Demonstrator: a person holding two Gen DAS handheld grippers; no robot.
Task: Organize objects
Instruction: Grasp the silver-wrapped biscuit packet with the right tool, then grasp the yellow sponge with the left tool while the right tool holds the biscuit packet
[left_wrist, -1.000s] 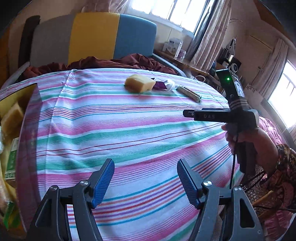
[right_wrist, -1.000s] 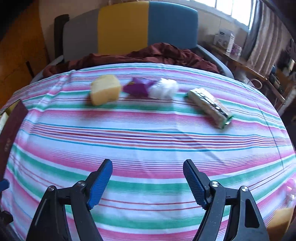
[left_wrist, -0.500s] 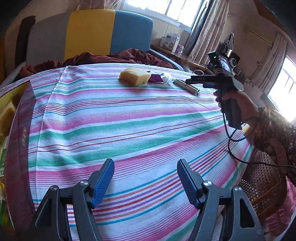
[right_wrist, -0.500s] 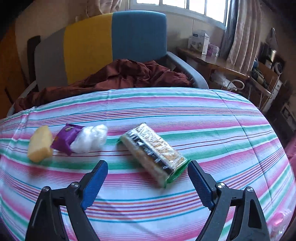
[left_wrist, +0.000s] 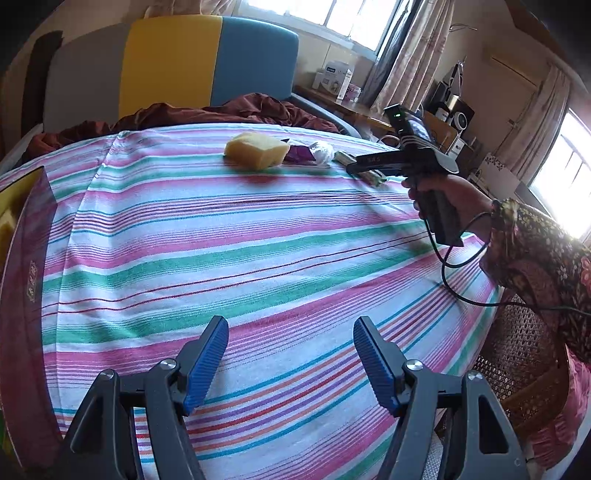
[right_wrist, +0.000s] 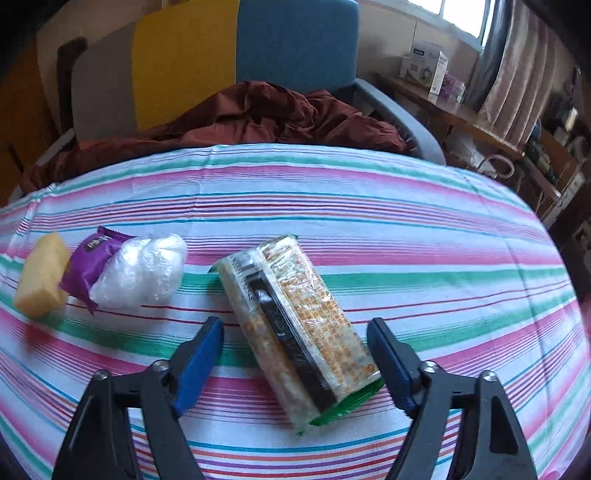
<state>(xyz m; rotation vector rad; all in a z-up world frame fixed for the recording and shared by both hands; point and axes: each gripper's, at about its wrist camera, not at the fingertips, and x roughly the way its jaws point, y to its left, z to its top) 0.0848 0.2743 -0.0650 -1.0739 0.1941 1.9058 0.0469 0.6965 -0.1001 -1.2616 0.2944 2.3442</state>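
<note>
A long cracker pack (right_wrist: 295, 325) in clear wrap with a green end lies slantwise on the striped tablecloth (right_wrist: 406, 236). My right gripper (right_wrist: 295, 332) straddles it; its jaws are closing, and the blue pads stand beside the pack without pressing it. To the left lie a white plastic-wrapped bundle (right_wrist: 142, 271), a purple packet (right_wrist: 88, 266) and a yellow sponge (right_wrist: 42, 275). In the left wrist view the sponge (left_wrist: 256, 149) sits at the far side, and a hand (left_wrist: 443, 192) holds the right gripper over the pack. My left gripper (left_wrist: 291, 358) is open above bare cloth.
A dark red box (left_wrist: 26, 277) stands at the table's left edge. Behind the table is a grey, yellow and blue chair (right_wrist: 240, 55) with a maroon cloth (right_wrist: 258, 114) on it. A wicker seat (left_wrist: 524, 350) is at the right, and a cable (left_wrist: 454, 266) hangs from the handle.
The right gripper travelled across the table to the cracker pack, which now lies between its jaws; the jaws are narrower than half a second ago. The left gripper stayed put.
</note>
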